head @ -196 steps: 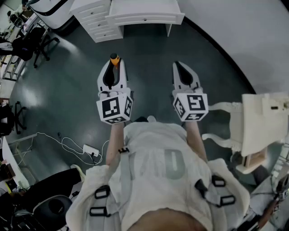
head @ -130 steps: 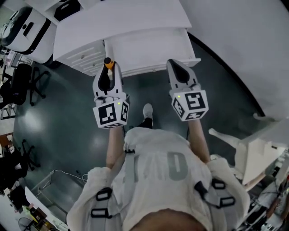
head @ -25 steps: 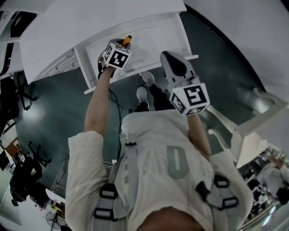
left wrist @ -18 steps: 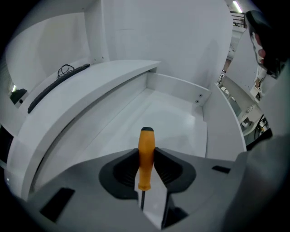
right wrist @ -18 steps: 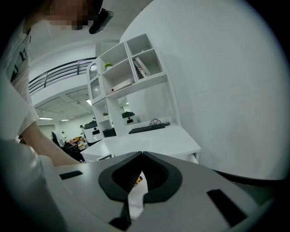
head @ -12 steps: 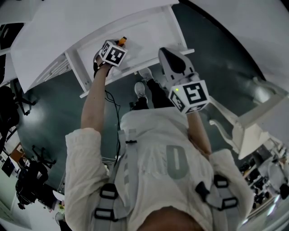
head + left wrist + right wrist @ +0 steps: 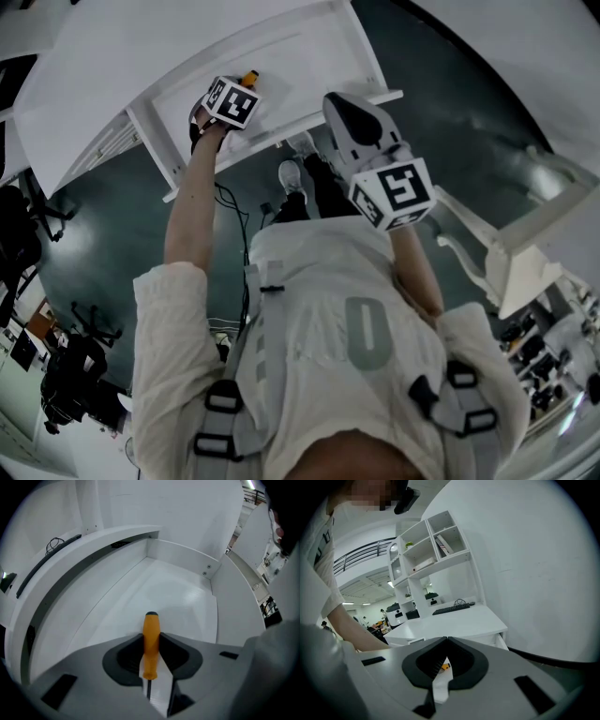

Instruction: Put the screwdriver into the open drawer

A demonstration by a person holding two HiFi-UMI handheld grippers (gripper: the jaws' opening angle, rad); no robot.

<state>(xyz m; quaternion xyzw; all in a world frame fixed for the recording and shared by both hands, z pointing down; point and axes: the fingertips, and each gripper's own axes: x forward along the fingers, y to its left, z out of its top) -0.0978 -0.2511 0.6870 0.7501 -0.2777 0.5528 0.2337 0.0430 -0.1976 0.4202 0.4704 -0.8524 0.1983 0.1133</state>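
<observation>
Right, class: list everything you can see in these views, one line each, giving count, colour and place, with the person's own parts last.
screwdriver: one, orange handle, over the drawer
drawer: one, white, open, under the desk top
desk: one, white, in front of the person
keyboard: one, dark, on the desk
shelf unit: one, white, at the desk's far side
chair: one, white, to the person's right
office chair: at least one, black, far left
floor: dark grey-green, all around
shoes: two, pale, below the drawer front
left gripper: grey, jaws shut on the screwdriver, above the drawer
right gripper: grey, jaws shut, empty, beside the drawer
</observation>
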